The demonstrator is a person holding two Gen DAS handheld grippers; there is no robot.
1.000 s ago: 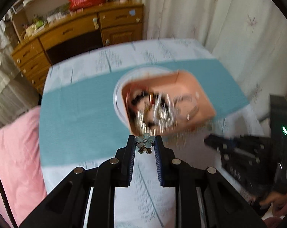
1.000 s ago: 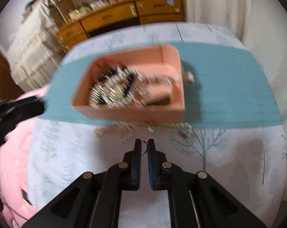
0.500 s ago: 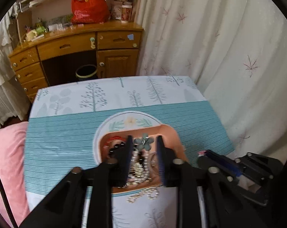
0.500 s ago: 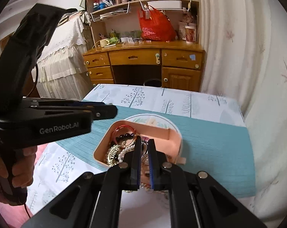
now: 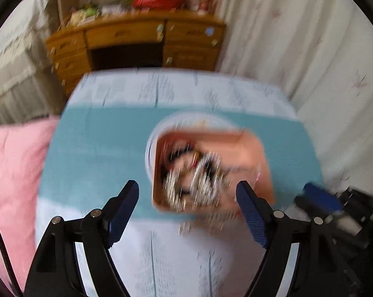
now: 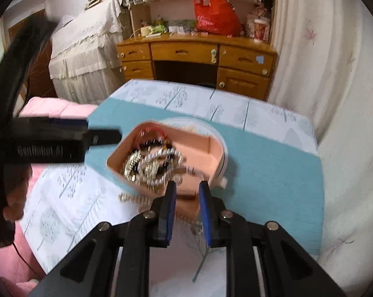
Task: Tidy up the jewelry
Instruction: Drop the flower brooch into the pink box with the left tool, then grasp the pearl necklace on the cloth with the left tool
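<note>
A pink tray (image 6: 212,148) with a tangled heap of jewelry (image 6: 151,163) rests on a round white plate (image 6: 220,136) on the teal runner. My left gripper (image 5: 187,190) hovers over the tray (image 5: 248,153), blurred; its jaws are opening wide and nothing is between them. My right gripper (image 6: 187,188) stands at the tray's near edge, its jaws opening a little with nothing seen between them. A silver chain (image 6: 133,199) lies on the cloth in front of the tray. The left gripper (image 6: 62,141) reaches in from the left in the right wrist view.
The table has a white tree-print cloth (image 6: 70,198) and a teal runner (image 6: 273,185). A pink quilt (image 5: 11,163) lies to the left. Behind stand a wooden desk (image 6: 196,57) with a red bag (image 6: 215,17) and white curtains (image 6: 322,61). A hand (image 6: 13,198) holds the left gripper.
The left jaws have spread wide and the blue flower piece that they held is gone from between them. The right jaws have parted slightly. The right gripper has risen.
</note>
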